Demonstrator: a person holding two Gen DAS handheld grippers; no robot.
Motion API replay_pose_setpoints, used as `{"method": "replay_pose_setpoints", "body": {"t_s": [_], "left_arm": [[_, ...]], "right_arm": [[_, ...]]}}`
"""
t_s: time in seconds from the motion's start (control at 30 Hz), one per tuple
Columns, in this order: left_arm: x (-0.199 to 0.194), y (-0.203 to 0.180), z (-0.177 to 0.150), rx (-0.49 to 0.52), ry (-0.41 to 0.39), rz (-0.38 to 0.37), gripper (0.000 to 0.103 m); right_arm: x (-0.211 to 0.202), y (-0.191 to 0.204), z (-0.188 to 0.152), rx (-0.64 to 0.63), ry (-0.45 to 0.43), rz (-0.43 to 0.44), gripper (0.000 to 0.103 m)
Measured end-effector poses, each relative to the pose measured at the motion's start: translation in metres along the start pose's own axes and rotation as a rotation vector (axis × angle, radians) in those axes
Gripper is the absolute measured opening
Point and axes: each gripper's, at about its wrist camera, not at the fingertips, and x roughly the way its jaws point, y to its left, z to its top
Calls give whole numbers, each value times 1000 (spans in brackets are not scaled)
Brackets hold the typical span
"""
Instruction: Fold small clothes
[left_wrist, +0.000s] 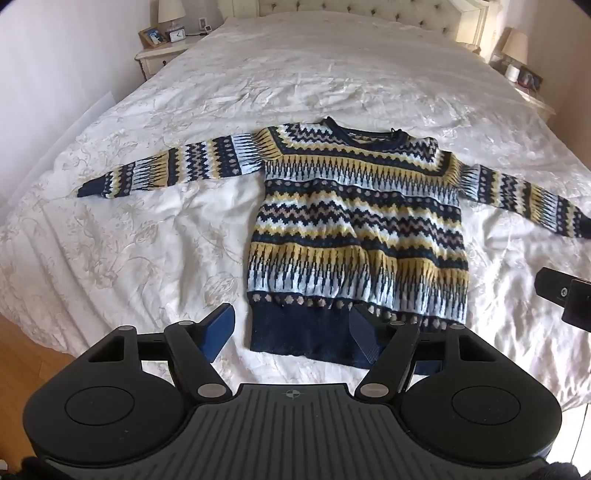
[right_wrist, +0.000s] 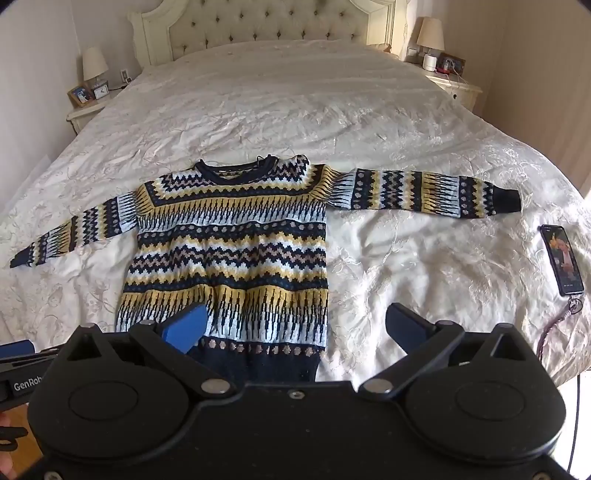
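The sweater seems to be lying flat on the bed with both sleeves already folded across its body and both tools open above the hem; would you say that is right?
Not quite: the sleeves are not folded. The sweater lies flat on the bed with both sleeves spread straight out to the sides, as the right wrist view shows. The rest stands: the left tool and the right tool are open above the hem.

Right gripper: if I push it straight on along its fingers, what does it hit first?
Most likely the sweater: the right gripper, jaws open and empty, points down at its lower right edge above the navy hem. Depth is unclear; slightly right, it meets the white bedspread instead.
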Motion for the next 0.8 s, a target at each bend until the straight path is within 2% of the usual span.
{"method": "replay_pose_setpoints", "body": {"t_s": [0.8], "left_arm": [[-7, 8, -9, -11, 13, -17, 68]], "right_arm": [[-7, 7, -11, -4, -5, 20, 102]]}}
